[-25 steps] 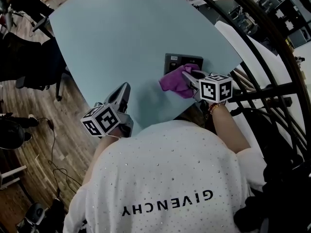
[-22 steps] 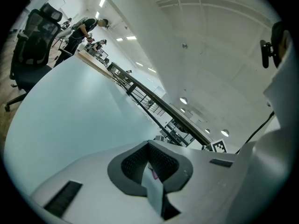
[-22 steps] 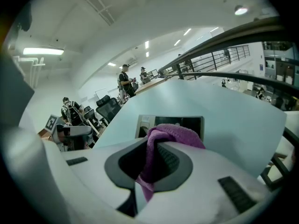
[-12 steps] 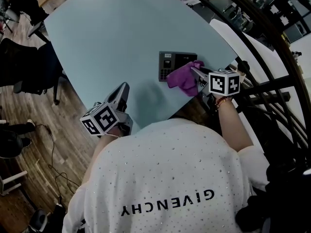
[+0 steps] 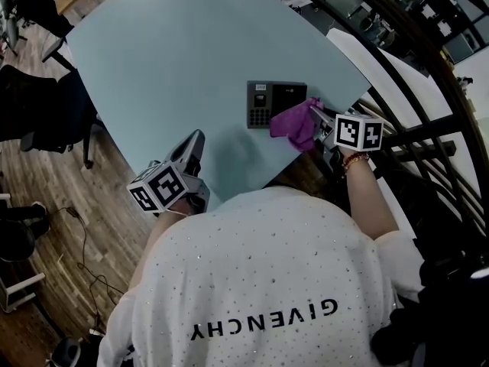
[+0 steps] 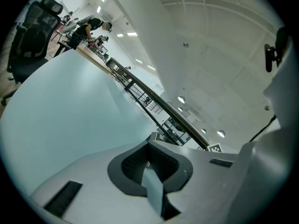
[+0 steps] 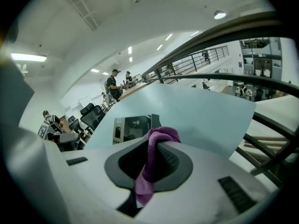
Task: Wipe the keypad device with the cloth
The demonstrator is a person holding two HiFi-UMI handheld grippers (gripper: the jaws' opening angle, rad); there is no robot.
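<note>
The dark keypad device (image 5: pixel 269 102) lies flat on the pale blue table (image 5: pixel 176 60), near its right edge. My right gripper (image 5: pixel 316 116) is shut on the purple cloth (image 5: pixel 296 125), which hangs at the device's near right corner and overlaps it. In the right gripper view the cloth (image 7: pixel 150 169) is pinched between the jaws of the right gripper (image 7: pixel 157 143), with the keypad device (image 7: pixel 132 127) just beyond. My left gripper (image 5: pixel 195 142) hovers over the table's near edge, to the left of the device. In its own view the left gripper (image 6: pixel 150 148) is shut with nothing in it.
A dark metal railing (image 5: pixel 416 140) runs close along the table's right side. Office chairs (image 5: pixel 42 102) stand on the wood floor at the left. The person's white shirt (image 5: pixel 267 281) fills the bottom of the head view.
The right gripper has drawn the cloth to the right across the device. Most of the device's face, covered a second ago, now shows. The left gripper has stayed put.
</note>
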